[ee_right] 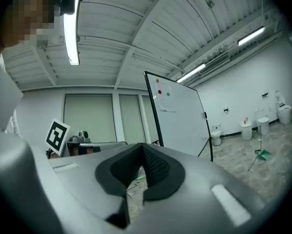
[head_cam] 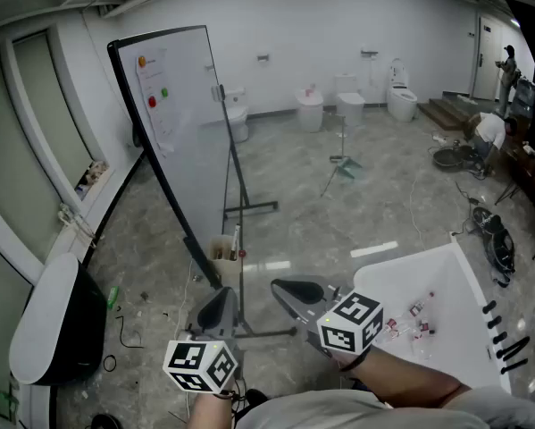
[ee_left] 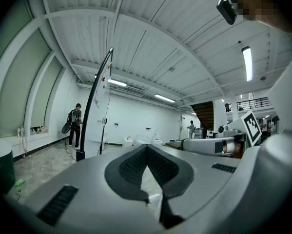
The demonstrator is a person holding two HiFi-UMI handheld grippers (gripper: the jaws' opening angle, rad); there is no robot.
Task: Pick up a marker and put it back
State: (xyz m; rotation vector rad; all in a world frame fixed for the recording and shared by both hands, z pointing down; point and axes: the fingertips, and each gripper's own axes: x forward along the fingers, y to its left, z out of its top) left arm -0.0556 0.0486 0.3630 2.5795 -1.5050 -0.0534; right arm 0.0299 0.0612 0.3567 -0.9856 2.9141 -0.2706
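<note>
Both tools were held low in front of the person, side by side and apart from each other. The left tool (ee_left: 146,148) had its jaws brought together at the tips with nothing between them. The right tool (ee_right: 142,149) was likewise fully closed and empty. Each carried its marker cube at the rear.

A whiteboard (head_cam: 182,132) on a black stand stood ahead of the left tool, tilted back, with red, orange and green dots near its top edge. A small container (head_cam: 222,249) sat on the floor at the foot of the stand, just ahead of the tools.

A white surface (head_cam: 459,271) lay to the right of the right tool, bearing a scatter of small red-and-white items (head_cam: 414,315). Several dark marker-like sticks (head_cam: 506,340) lay along its far right edge, well apart from both tools; whether they were markers could not be told. Neither tool touched them.

White toilets (head_cam: 347,101) lined the far wall, well beyond the tools.
</note>
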